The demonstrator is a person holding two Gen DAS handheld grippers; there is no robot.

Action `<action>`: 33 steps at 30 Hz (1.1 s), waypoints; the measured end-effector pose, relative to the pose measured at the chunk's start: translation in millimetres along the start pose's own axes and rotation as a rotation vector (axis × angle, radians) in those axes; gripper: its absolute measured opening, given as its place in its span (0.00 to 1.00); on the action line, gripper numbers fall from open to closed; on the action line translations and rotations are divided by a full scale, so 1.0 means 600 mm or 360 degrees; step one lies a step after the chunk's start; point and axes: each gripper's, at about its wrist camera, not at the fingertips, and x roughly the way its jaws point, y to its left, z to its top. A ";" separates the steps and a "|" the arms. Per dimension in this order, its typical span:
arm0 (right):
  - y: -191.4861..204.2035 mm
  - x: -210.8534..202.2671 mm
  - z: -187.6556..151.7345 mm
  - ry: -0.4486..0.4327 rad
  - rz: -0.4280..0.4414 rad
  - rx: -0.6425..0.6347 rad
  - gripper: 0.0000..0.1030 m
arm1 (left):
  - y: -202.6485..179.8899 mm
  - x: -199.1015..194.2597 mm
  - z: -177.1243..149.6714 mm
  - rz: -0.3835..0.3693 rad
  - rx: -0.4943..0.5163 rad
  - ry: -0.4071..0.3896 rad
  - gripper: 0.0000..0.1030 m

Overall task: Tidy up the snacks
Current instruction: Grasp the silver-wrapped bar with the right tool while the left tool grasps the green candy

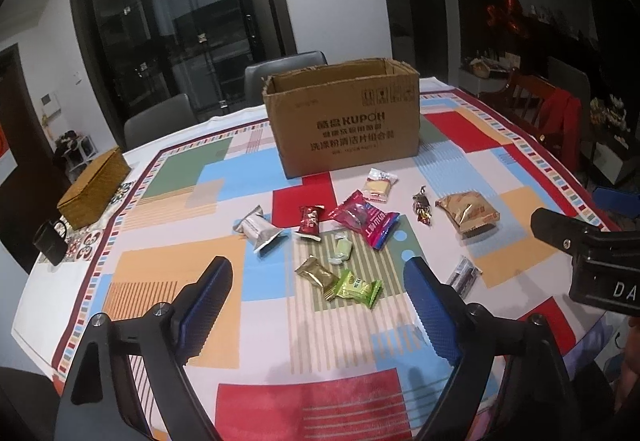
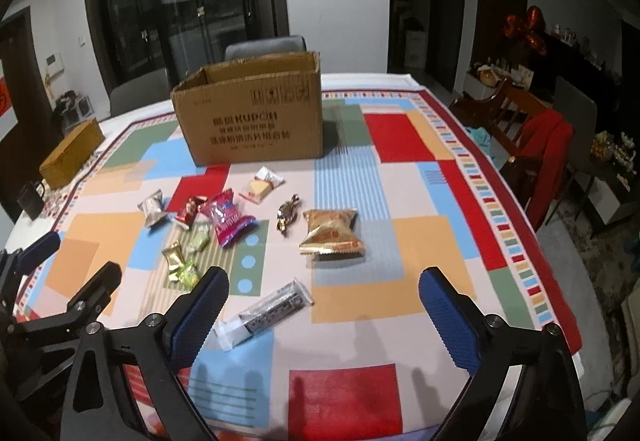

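Nearest, your left gripper and right gripper both hung spread wide over the tablecloth, pinching nothing. Beyond them the snacks lay scattered, and past those stood the open box.

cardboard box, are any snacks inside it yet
Cannot tell; the cardboard box stands open-topped, but neither view looks down inside, and the snack packets in view lie on the table.
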 end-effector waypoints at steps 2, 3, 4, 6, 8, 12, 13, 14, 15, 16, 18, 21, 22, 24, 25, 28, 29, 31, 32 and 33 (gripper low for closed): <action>0.001 0.012 -0.001 0.0040 0.0015 0.0004 0.89 | -0.002 0.011 -0.002 -0.0014 0.0024 0.0012 0.84; 0.001 0.020 -0.002 0.0063 0.0025 0.0010 0.87 | -0.003 0.018 -0.003 -0.0025 0.0035 0.0019 0.83; 0.002 0.029 -0.004 0.0093 0.0038 0.0019 0.85 | -0.004 0.024 -0.004 -0.0036 0.0045 0.0030 0.81; 0.005 0.044 -0.006 0.0138 0.0060 0.0030 0.79 | -0.005 0.038 -0.007 -0.0058 0.0065 0.0051 0.81; 0.008 0.056 -0.011 0.0181 0.0085 0.0041 0.76 | -0.006 0.050 -0.010 -0.0074 0.0087 0.0063 0.79; 0.019 0.079 -0.015 0.0257 0.0122 0.0050 0.74 | -0.009 0.071 -0.017 -0.0103 0.0139 0.0091 0.77; 0.021 0.084 -0.016 0.0277 0.0130 0.0053 0.74 | -0.010 0.078 -0.018 -0.0115 0.0151 0.0103 0.77; 0.023 0.090 -0.016 0.0298 0.0142 0.0060 0.74 | -0.011 0.083 -0.021 -0.0130 0.0163 0.0114 0.75; 0.025 0.097 -0.017 0.0320 0.0155 0.0070 0.73 | -0.012 0.089 -0.022 -0.0149 0.0178 0.0128 0.72; 0.026 0.104 -0.017 0.0346 0.0166 0.0083 0.73 | -0.013 0.095 -0.024 -0.0168 0.0193 0.0142 0.70; 0.027 0.118 -0.019 0.0406 0.0187 0.0113 0.72 | -0.016 0.106 -0.026 -0.0202 0.0226 0.0167 0.68; 0.028 0.137 -0.020 0.0488 0.0200 0.0156 0.69 | -0.019 0.122 -0.027 -0.0237 0.0270 0.0182 0.68; 0.027 0.141 -0.021 0.0507 0.0205 0.0169 0.69 | -0.018 0.126 -0.026 -0.0245 0.0281 0.0186 0.68; 0.027 0.152 -0.024 0.0561 0.0214 0.0206 0.67 | -0.020 0.135 -0.026 -0.0268 0.0306 0.0194 0.67; 0.027 0.158 -0.025 0.0586 0.0215 0.0220 0.66 | -0.021 0.140 -0.025 -0.0282 0.0317 0.0202 0.67; 0.028 0.173 -0.029 0.0652 0.0229 0.0268 0.64 | -0.025 0.153 -0.025 -0.0313 0.0342 0.0225 0.65; 0.030 0.178 -0.030 0.0673 0.0231 0.0281 0.63 | -0.026 0.158 -0.025 -0.0326 0.0351 0.0235 0.64; 0.032 0.186 -0.031 0.0706 0.0234 0.0302 0.61 | -0.028 0.165 -0.027 -0.0343 0.0362 0.0252 0.62; 0.032 0.192 -0.032 0.0725 0.0235 0.0313 0.59 | -0.028 0.169 -0.028 -0.0353 0.0368 0.0262 0.61; 0.033 0.197 -0.032 0.0744 0.0235 0.0327 0.57 | -0.029 0.172 -0.028 -0.0361 0.0371 0.0271 0.60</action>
